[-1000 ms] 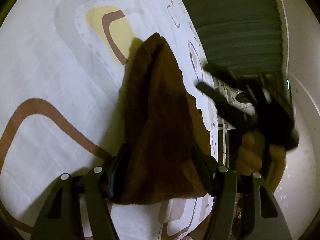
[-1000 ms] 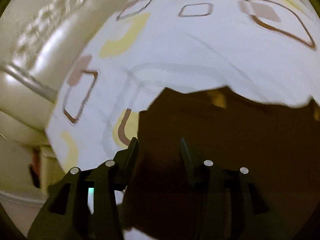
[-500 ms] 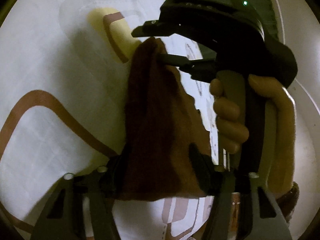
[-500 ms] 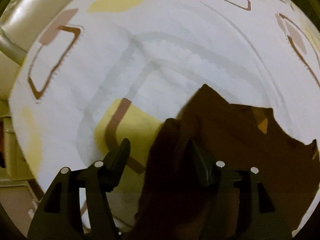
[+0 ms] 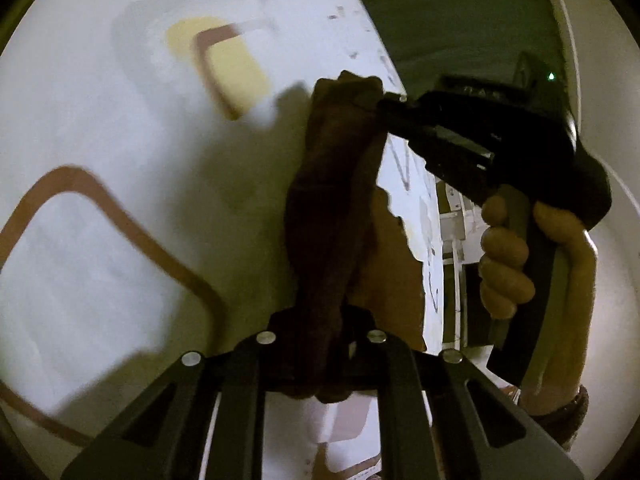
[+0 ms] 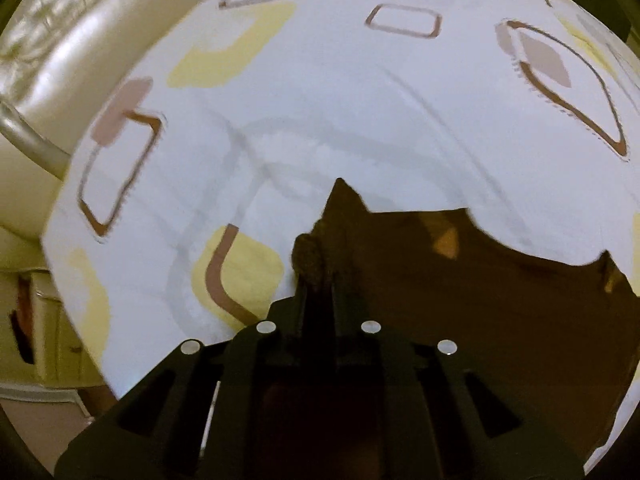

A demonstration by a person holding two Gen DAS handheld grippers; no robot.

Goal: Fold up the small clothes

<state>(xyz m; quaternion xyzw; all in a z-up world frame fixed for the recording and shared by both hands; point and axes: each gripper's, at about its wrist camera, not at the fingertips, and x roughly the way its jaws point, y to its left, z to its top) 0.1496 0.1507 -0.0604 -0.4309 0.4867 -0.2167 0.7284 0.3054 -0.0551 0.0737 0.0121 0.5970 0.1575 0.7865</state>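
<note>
You are closing your left gripper (image 5: pixel 320 344) on the near end of the brown cloth (image 5: pixel 332 200), at 6 o'clock over the patterned sheet (image 5: pixel 100 240), and your right gripper (image 5: pixel 384 104) is pinching its far end at 12 o'clock

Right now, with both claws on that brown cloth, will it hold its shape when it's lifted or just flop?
Probably flop. The brown cloth bunches into soft folds where the left claw closes on it, and sags between that and the right claw, also closing on a pinched edge. It looks light and thin. Its fuzzy surface likely resists slipping.
</note>
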